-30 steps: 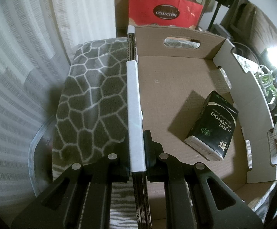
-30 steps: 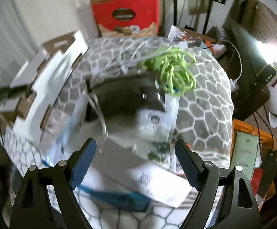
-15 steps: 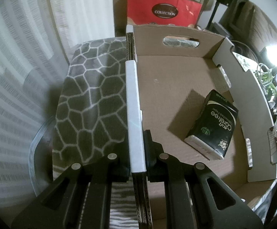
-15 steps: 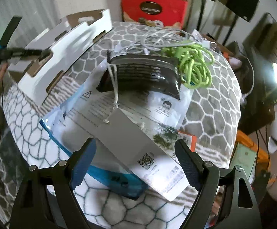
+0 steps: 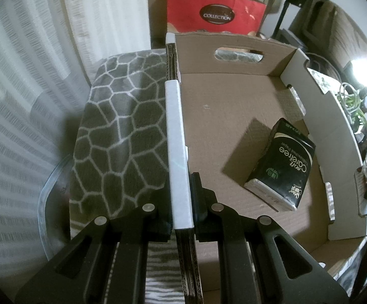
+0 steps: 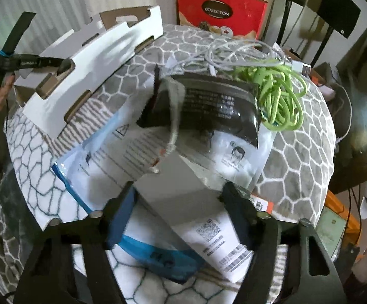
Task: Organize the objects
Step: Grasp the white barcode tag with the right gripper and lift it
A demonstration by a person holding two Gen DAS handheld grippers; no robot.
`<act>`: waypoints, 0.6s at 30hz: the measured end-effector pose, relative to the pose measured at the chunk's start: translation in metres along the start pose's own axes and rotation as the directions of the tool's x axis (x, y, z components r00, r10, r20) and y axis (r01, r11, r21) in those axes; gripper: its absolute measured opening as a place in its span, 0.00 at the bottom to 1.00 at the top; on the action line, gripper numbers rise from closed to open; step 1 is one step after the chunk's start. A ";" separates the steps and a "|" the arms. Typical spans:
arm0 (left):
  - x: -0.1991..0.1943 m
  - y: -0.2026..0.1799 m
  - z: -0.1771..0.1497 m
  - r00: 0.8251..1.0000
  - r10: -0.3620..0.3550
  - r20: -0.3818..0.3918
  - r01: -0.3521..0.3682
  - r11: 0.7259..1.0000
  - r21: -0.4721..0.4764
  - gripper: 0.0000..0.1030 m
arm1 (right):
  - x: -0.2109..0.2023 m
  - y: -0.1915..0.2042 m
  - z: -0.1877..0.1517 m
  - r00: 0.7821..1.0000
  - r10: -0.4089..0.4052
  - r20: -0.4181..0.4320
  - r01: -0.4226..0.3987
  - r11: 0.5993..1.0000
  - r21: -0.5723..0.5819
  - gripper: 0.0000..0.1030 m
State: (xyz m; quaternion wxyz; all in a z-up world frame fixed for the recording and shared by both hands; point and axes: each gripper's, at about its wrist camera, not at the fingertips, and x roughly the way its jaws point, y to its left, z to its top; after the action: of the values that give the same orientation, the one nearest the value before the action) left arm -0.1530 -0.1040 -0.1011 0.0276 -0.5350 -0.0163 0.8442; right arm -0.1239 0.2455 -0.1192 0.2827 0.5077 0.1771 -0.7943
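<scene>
Right wrist view: right gripper (image 6: 179, 197) jaws have just been closing, grey-white carton (image 6: 191, 202) between them, pads at its edges; firm grip cannot tell. Advice: centre pads on carton's long sides, lift clear of mask packet (image 6: 122, 152) and black pouch (image 6: 208, 106), avoid snagging green cable (image 6: 279, 101).

Left wrist view: left gripper (image 5: 182, 202) clamped shut on cardboard tray (image 5: 175, 131) wall, steadying it. Inside tray, black tissue pack (image 5: 282, 167) reads "Soft Carefree". Far red bag (image 5: 215, 12): "COLLECTION".

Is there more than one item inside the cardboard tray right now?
No, the left wrist view shows only the black tissue pack lying on the floor of the cardboard tray.
</scene>
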 end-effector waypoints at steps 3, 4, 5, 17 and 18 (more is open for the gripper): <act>0.000 0.000 0.000 1.000 0.000 0.000 0.000 1.000 -0.002 0.11 | -0.002 0.005 0.003 1.000 -0.005 0.005 0.005 1.000 -0.017 0.52; 0.000 -0.001 0.000 1.000 0.001 0.000 -0.001 1.000 -0.002 0.11 | -0.003 0.007 0.005 1.000 -0.006 0.009 0.006 1.000 -0.021 0.48; 0.000 0.000 0.000 1.000 0.001 0.000 -0.001 1.000 -0.001 0.11 | -0.005 0.009 0.006 1.000 -0.002 0.013 0.002 1.000 -0.024 0.47; 0.000 0.000 0.001 1.000 0.000 0.000 0.000 1.000 -0.004 0.11 | -0.033 0.018 0.022 0.986 0.111 0.123 -0.117 0.992 0.041 0.43; 0.000 0.000 0.001 1.000 -0.001 0.000 0.001 1.000 -0.004 0.11 | -0.036 0.019 0.024 0.985 0.111 0.133 -0.117 0.992 0.041 0.43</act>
State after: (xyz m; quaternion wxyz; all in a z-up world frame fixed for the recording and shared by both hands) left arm -0.1535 -0.1036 -0.1009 0.0267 -0.5351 -0.0183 0.8442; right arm -0.1169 0.2265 -0.0760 0.3262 0.4707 0.1096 -0.8124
